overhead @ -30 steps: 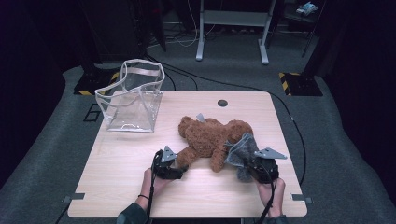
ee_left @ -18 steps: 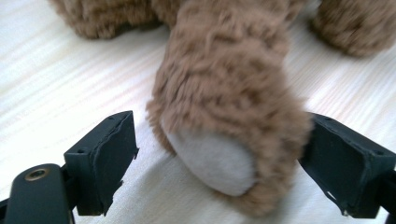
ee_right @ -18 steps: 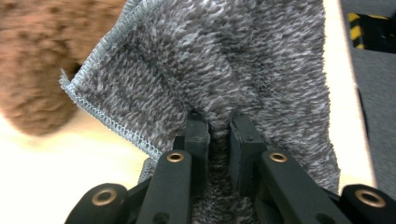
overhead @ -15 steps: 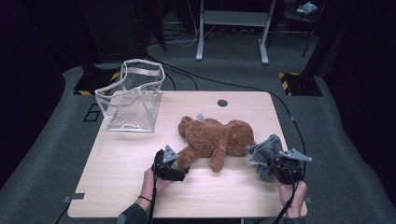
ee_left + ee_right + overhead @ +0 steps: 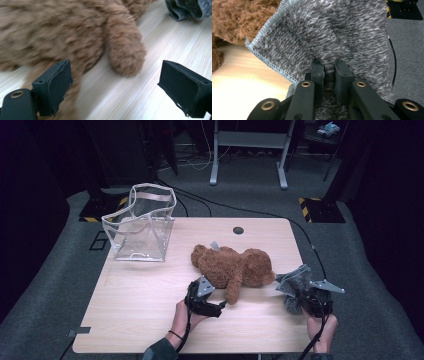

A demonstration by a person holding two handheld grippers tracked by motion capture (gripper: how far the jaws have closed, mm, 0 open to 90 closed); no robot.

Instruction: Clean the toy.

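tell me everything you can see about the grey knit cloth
The grey knit cloth is a fuzzy, speckled grey fabric with a pale blue stitched hem. It is bunched and folded, pinched in the shut jaws of the right gripper. In the high view it sits at the table's right edge, just right of the brown teddy bear, which lies close by; whether they touch is unclear.
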